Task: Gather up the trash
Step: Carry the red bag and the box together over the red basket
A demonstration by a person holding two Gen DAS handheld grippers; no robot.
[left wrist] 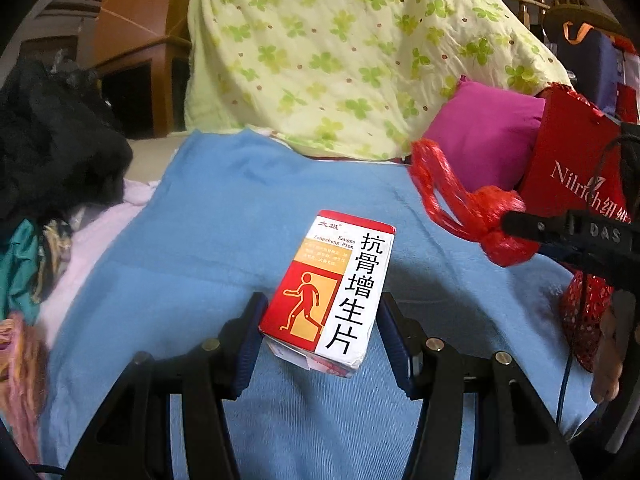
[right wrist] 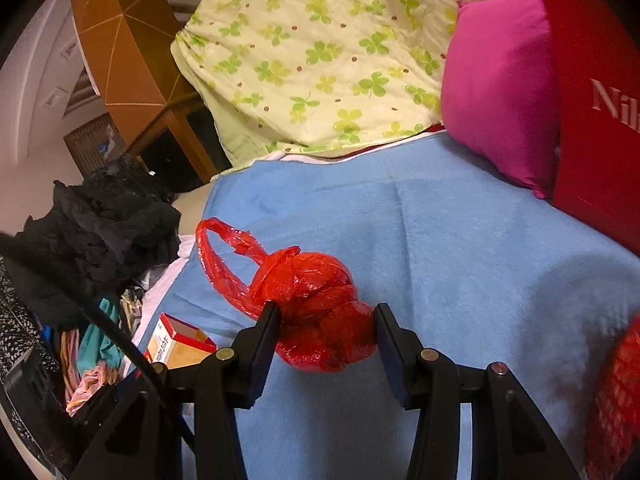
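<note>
Above a blue blanket (left wrist: pixel 208 216) on the bed, the left claw (left wrist: pixel 320 320) clamped a red-and-white medicine box (left wrist: pixel 326 292) and the right claw (right wrist: pixel 326 320) pinched a knotted red plastic bag (right wrist: pixel 316 312) — both best kept squeezed steadily while carried.

A red-and-white medicine box (left wrist: pixel 326 294), printed face up, sits clamped between the left tool (left wrist: pixel 320 332); a knotted red plastic bag (right wrist: pixel 316 312) between the right tool (right wrist: pixel 326 334).

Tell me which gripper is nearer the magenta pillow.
Right. The right gripper, clamped on the red knotted bag, sits nearer the magenta pillow; the left gripper, holding the medicine box, is farther left.
</note>
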